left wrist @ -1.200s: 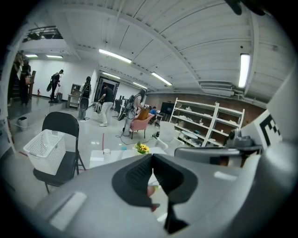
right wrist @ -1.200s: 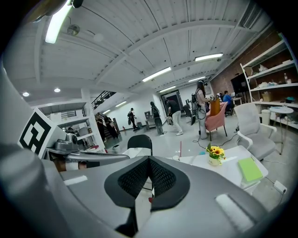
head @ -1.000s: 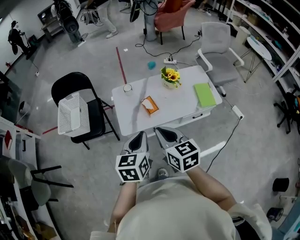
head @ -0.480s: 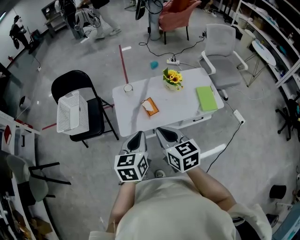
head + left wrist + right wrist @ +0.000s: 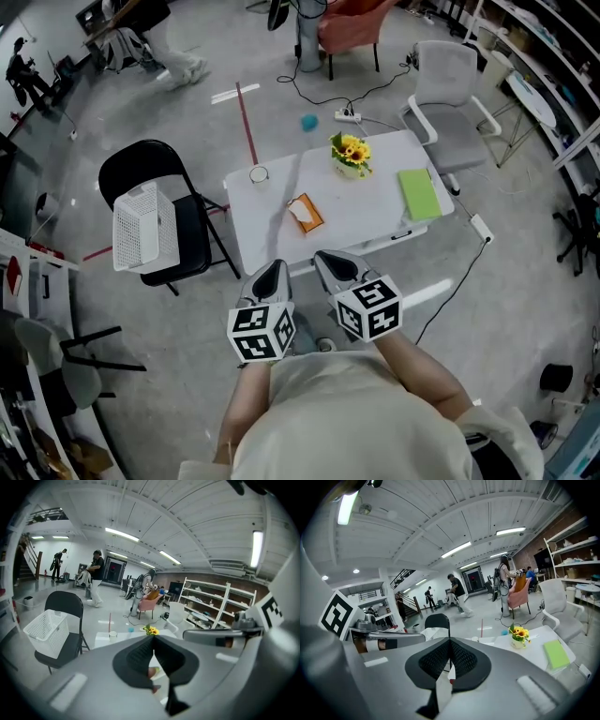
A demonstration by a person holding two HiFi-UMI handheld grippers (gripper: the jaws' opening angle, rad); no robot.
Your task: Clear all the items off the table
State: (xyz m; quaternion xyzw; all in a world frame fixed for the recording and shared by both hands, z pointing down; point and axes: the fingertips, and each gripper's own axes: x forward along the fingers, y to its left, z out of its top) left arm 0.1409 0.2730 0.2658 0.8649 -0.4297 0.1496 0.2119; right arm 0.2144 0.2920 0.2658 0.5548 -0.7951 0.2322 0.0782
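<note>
- Left gripper: jaws pressed together, nothing between them. Right gripper: the same, closed and empty.
- Pose: the two grippers are held side by side, close in front of the person's body. Tips point forward and slightly down toward the near edge of the table, clear of it.
- Task items, all on the table:
  - cup at the far left corner
  - orange box left of the middle
  - sunflower pot by the far edge
  - green pad at the right end
- White basket sits on a black folding chair just beside the table's left end. It is probably where the items go.
- Step, as judged: approach only, nothing picked up yet.
- Next move calls for opening one pair of jaws and reaching over the near edge. The orange box lies closest.
</note>
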